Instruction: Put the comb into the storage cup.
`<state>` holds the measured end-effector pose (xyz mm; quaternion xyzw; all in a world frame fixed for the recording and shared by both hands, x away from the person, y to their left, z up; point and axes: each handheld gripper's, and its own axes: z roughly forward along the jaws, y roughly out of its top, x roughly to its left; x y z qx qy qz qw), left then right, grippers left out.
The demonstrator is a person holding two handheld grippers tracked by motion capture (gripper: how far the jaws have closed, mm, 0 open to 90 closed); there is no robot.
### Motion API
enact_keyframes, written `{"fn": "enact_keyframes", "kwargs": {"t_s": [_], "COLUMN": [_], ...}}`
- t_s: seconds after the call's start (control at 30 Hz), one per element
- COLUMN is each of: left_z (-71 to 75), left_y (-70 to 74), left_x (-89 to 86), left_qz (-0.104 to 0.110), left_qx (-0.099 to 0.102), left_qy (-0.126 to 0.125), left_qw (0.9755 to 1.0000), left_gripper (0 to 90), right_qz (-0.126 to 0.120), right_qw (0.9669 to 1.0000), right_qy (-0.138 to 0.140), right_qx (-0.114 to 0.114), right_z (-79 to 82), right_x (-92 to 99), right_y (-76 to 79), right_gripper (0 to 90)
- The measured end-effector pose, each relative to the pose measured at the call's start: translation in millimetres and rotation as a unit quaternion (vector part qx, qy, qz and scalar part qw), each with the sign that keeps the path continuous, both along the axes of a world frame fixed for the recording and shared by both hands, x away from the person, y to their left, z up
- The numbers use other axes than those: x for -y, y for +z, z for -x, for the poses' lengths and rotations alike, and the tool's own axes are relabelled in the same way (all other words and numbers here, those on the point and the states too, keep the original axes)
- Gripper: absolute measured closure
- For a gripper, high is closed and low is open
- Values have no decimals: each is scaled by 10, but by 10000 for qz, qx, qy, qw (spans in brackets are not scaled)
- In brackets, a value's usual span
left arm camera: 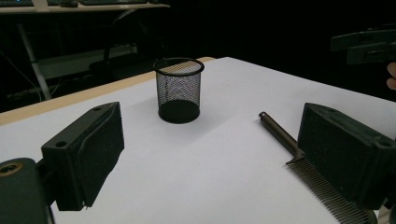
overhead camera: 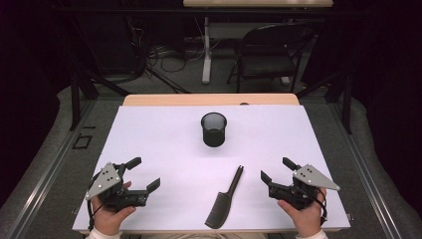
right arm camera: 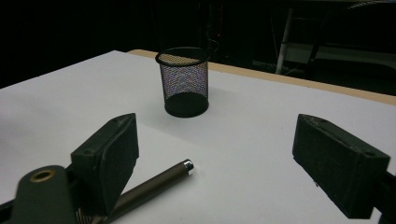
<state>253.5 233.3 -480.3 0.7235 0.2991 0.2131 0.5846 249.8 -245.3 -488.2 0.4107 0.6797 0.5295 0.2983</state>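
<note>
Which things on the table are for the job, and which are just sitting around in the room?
Likely for the job:
- black wire-mesh cup, upright and empty
- dark comb with a long round handle, lying flat
- left gripper and right gripper, jaws open

Just around:
- black folding chair
- floor cables

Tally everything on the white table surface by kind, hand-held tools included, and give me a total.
Mesh cup: 1
Comb: 1
Hand-held tools: 2, the left tool and the right tool, both open and holding nothing
Total: 4
</note>
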Motion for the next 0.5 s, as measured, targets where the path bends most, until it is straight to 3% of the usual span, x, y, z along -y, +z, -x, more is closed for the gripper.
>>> {"fn": "enact_keyframes", "kwargs": {"t_s": [0.5], "left_z": [-16], "left_y": [-49], "left_x": [26], "left_qz": [23], "left_qx": [-100], "left_qy": [-90], "left_qw": [9999], "left_gripper": [77], "right_qz": [183], "right_qw": [9994], "right_qy": [164], "right_qx": [-243], "right_z": [-77], "right_x": [-80], "right_y": [-59], "right_gripper": [173]}}
